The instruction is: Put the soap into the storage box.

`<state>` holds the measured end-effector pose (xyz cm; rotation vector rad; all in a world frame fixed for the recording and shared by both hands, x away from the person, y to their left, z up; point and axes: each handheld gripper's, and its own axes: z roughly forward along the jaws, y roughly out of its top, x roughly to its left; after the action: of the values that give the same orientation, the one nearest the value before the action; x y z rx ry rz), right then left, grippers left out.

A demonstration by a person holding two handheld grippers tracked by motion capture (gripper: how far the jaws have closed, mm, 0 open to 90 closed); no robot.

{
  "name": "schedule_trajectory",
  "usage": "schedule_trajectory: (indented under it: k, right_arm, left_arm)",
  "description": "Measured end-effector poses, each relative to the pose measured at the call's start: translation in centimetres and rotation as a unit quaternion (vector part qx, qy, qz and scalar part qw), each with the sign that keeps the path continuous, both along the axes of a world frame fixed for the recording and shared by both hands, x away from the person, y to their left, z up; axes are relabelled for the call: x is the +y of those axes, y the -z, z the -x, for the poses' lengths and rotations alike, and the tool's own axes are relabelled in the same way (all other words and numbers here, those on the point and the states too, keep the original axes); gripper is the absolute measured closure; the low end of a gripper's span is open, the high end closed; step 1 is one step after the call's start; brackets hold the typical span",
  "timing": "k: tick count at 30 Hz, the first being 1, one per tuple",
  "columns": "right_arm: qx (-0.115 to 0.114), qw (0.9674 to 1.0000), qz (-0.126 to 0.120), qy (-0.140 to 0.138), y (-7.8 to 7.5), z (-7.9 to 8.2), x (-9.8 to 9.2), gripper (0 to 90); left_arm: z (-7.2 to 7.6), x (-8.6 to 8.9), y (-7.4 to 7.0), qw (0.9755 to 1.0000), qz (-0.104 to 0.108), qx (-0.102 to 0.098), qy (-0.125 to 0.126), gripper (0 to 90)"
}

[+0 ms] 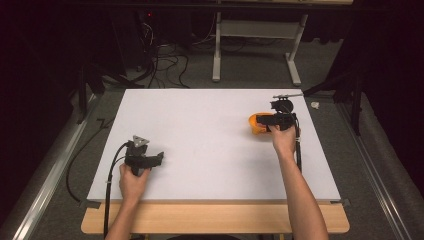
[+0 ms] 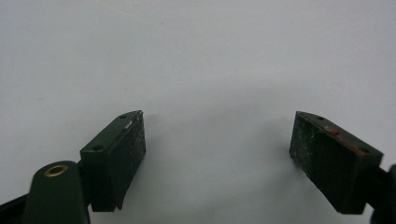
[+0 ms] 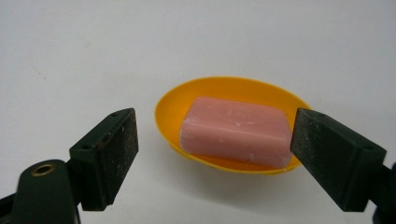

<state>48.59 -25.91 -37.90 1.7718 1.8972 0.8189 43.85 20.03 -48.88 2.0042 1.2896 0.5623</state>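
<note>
Lying in yellow dish (image 3: 224,93), pink soap (image 3: 236,130) faces spread right gripper (image 3: 215,154).

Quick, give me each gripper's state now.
Left gripper: open, fingers hold nothing.
Right gripper: open, holding nothing, facing the pink soap in the yellow dish.

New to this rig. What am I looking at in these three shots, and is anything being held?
No robot: a person holds a two-jaw tool in each hand at a white table. The high view looks down from above; the left tool is near the table's front left, and the right tool is at a yellow dish. The other two shots come from cameras riding on each tool. The right tool's view shows its open jaws on either side of the dish holding a pink soap bar. The left tool's jaws are open over bare table. Nothing is held.
</note>
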Motion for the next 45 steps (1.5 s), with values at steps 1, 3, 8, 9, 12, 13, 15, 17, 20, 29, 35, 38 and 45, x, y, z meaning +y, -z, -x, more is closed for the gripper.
schedule_trajectory:
  k: [1, 3, 8, 9, 12, 13, 15, 17, 20, 29, 35, 38, 45]
  right_arm:
    - [-0.003, 1.0, -0.002, -0.002, -0.1, 0.4, -0.1, 16.0]
    - [-0.005, 1.0, -0.003, -0.006, -0.3, 0.6, -0.2, 15.9]
    - [-0.016, 0.9998, -0.007, -0.011, -0.8, 1.2, -0.2, 16.0]
    - [-0.018, 0.9997, -0.008, -0.013, -0.9, 1.4, -0.2, 16.0]
    - [-0.024, 0.9995, -0.011, -0.015, -1.0, 1.8, -0.2, 16.3]
    - [-0.026, 0.9995, -0.011, -0.016, -1.0, 2.0, -0.2, 16.3]
    - [-0.028, 0.9994, -0.014, -0.017, -1.0, 2.4, -0.2, 16.4]
    - [-0.032, 0.9992, -0.015, -0.019, -1.0, 2.7, -0.3, 16.4]
    - [-0.033, 0.9991, -0.017, -0.022, -1.1, 3.1, -0.5, 16.4]
    - [-0.048, 0.9982, -0.023, -0.028, -1.0, 4.7, -0.9, 16.6]
    - [-0.061, 0.9973, -0.028, -0.031, -1.2, 5.8, -1.1, 16.7]
    - [-0.063, 0.997, -0.031, -0.033, -1.1, 6.2, -1.2, 16.8]
    - [-0.071, 0.9961, -0.036, -0.039, -0.8, 7.2, -1.3, 16.9]
  left_arm:
    - [0.0, 0.0, 0.0, 1.0, 0.0, 0.0, 0.0, 18.7]
    - [0.0, 0.0, 0.0, 1.0, 0.0, 0.0, 0.0, 18.7]
    - [0.0, 0.0, 0.0, 1.0, 0.0, 0.0, 0.0, 18.7]
    - [0.0, 0.0, 0.0, 1.0, 0.0, 0.0, 0.0, 18.7]
    - [0.0, 0.0, 0.0, 1.0, 0.0, 0.0, 0.0, 18.7]
    - [0.0, 0.0, 0.0, 1.0, 0.001, 0.0, 0.0, 18.7]
    - [0.0, 0.0, 0.0, 1.0, 0.001, 0.0, 0.0, 18.7]
    - [0.0, 0.0, 0.0, 1.0, 0.001, 0.0, 0.0, 18.7]
    - [0.0, 0.0, 0.0, 1.0, 0.001, 0.001, 0.0, 18.7]
    - [0.0, 0.0, 0.0, 1.0, 0.001, 0.001, 0.0, 18.7]
    - [0.0, 0.0, 0.0, 1.0, 0.002, 0.0, -0.001, 18.7]
    - [0.0, 0.0, 0.0, 1.0, 0.002, 0.0, -0.001, 18.7]
    - [0.0, 0.0, 0.0, 1.0, 0.001, 0.0, 0.0, 18.7]
